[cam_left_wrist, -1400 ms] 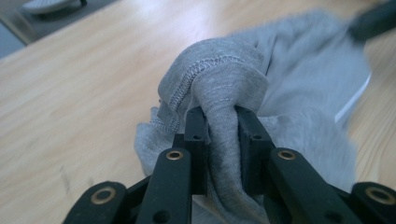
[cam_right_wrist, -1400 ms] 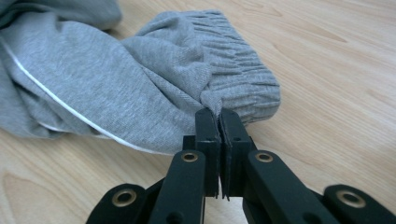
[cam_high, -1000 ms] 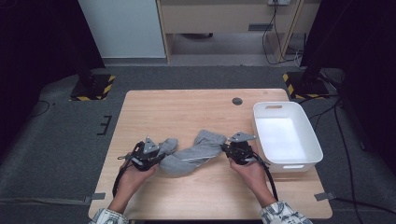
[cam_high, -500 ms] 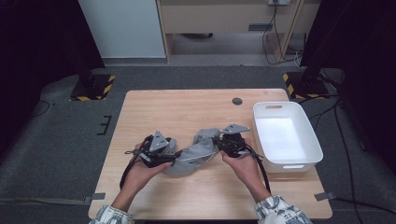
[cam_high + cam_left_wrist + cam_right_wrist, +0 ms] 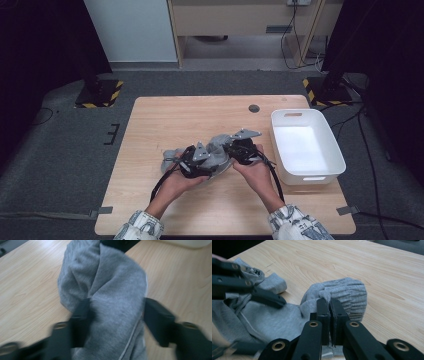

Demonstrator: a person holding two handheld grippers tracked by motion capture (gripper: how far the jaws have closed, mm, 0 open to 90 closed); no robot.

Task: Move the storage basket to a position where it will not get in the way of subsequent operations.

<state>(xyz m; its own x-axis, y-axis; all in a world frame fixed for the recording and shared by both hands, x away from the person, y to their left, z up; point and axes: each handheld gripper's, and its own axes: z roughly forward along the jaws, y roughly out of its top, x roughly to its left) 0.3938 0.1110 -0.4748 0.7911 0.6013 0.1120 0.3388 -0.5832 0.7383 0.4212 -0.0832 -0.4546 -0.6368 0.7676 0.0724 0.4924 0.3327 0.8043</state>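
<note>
A grey sweatshirt-like garment (image 5: 216,154) lies bunched in the middle of the wooden table (image 5: 200,120). My left gripper (image 5: 194,161) is at its left part. In the left gripper view the jaws (image 5: 116,312) have just been closing and now press on a thick fold of the grey cloth (image 5: 110,277) from both sides. My right gripper (image 5: 241,148) holds the garment's right end. In the right gripper view its jaws (image 5: 329,302) are shut on the ribbed cuff (image 5: 348,291). The left gripper (image 5: 262,296) shows there at the upper left, close by.
A white plastic bin (image 5: 310,177) stands on the table's right side, just beyond my right hand. A small dark round hole (image 5: 254,108) sits near the table's far edge. Bare wood lies at the left and at the front.
The left hand has moved right toward the right hand, and the right hand has shifted a little left. The garment, stretched out before, is now bunched between the two grippers.
</note>
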